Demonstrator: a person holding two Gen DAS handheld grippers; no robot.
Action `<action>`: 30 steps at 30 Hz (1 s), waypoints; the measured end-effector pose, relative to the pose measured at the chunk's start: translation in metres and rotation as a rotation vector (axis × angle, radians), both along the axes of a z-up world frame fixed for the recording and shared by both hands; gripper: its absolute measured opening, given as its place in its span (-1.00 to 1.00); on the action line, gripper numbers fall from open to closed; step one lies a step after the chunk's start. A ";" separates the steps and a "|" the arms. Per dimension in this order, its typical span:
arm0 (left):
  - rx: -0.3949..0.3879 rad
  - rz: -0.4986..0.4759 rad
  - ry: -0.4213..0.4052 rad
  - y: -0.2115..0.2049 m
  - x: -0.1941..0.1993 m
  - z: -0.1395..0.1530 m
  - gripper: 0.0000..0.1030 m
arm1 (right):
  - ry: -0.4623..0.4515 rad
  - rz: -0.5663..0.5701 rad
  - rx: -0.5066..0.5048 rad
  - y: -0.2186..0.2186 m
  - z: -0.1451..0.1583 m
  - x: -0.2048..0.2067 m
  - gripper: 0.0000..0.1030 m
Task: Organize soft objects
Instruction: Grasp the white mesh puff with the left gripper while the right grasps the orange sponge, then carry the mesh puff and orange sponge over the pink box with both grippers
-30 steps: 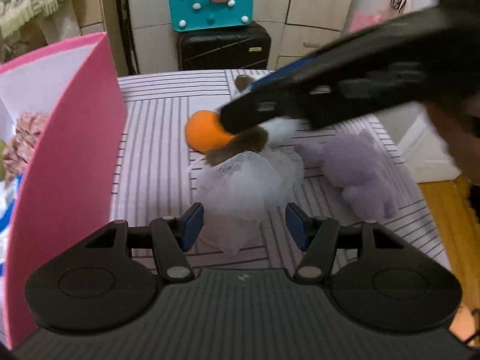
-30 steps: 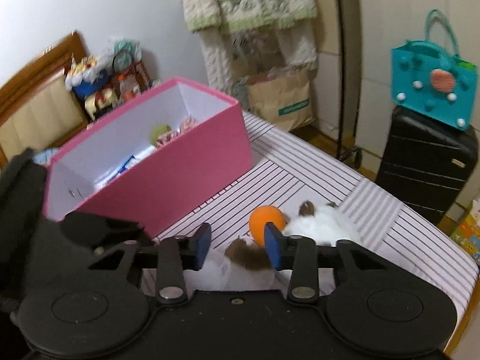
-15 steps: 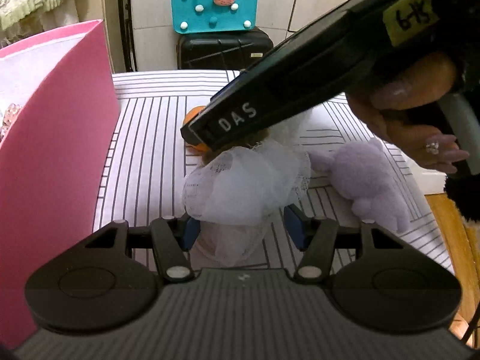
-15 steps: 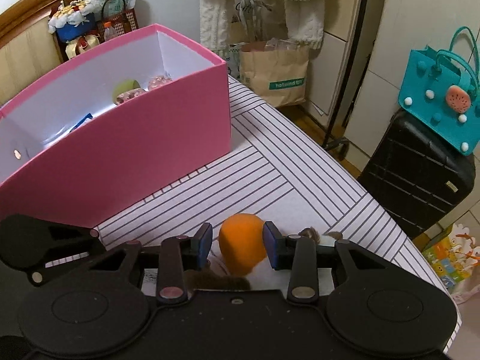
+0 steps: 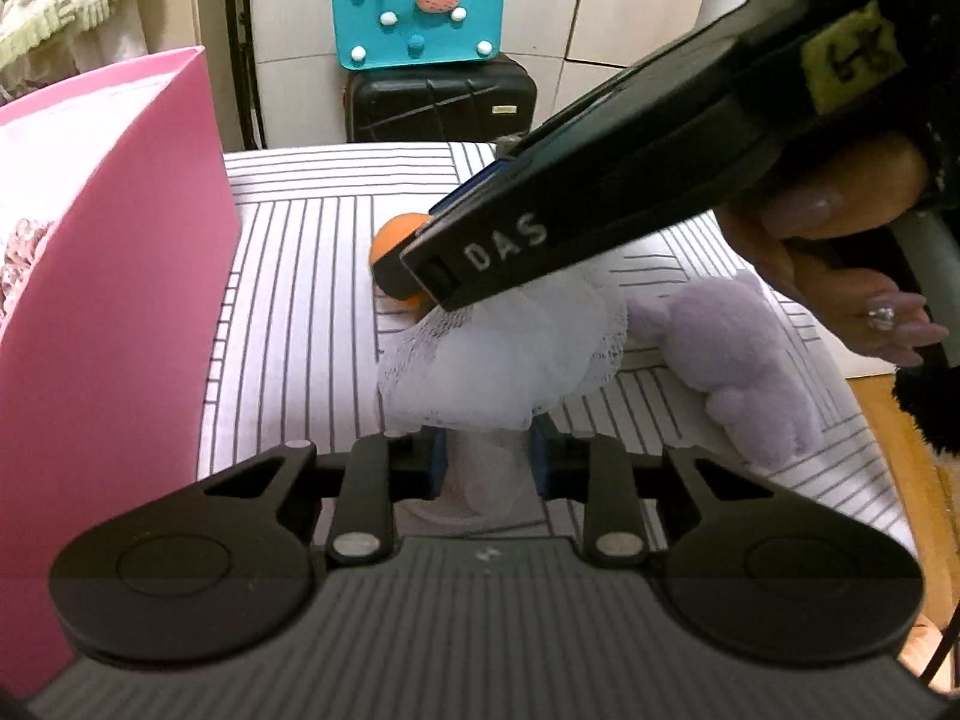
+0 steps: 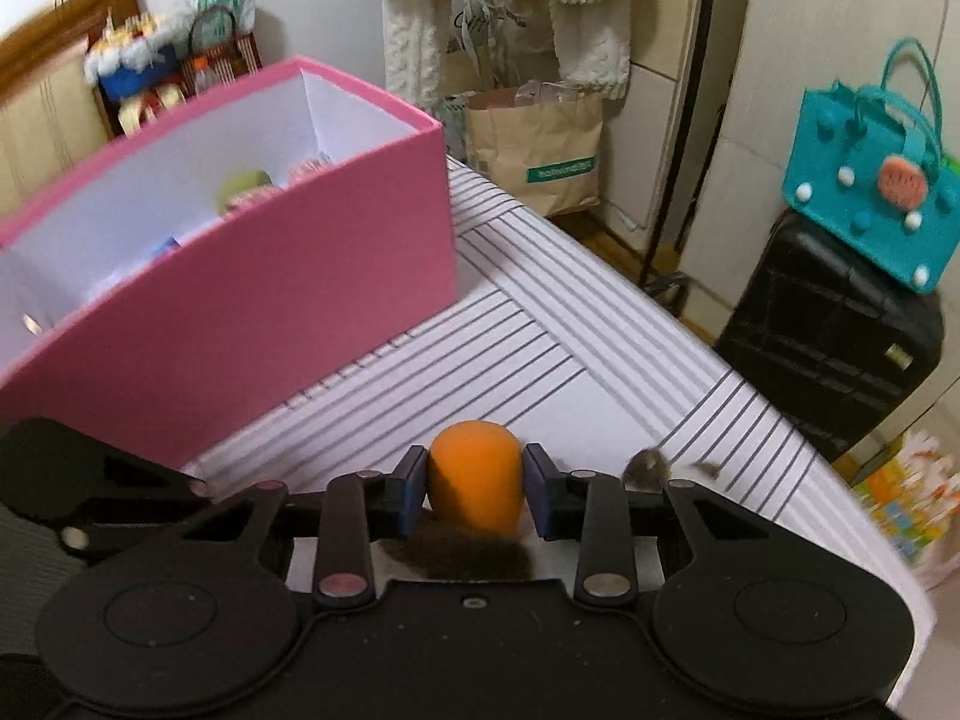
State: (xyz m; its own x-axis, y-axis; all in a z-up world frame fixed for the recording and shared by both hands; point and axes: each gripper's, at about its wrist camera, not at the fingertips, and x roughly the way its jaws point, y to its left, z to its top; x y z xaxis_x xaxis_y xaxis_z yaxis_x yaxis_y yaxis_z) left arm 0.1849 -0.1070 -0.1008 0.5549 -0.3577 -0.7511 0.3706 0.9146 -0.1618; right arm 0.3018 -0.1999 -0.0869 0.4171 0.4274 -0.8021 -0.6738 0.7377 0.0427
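Two grippers are closing on soft things on the striped table [image 6: 576, 360]: the left gripper [image 5: 487, 468] pinches the white mesh pouf [image 5: 504, 360] between its pads, the right gripper [image 6: 474, 489] clamps the orange ball [image 6: 474, 480]. A pink box [image 6: 240, 300] stands ahead-left of it.

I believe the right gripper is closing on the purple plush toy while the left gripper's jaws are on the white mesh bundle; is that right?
Not quite. In the right wrist view, the right gripper has the orange ball between its closing jaws, not the purple plush toy, which lies untouched on the striped cloth. The left gripper is indeed closing on the white mesh bundle.
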 end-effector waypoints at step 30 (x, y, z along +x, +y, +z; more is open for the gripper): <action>-0.013 -0.224 0.055 0.039 -0.045 0.059 -0.60 | 0.083 -0.067 0.236 -0.021 0.047 -0.069 -0.24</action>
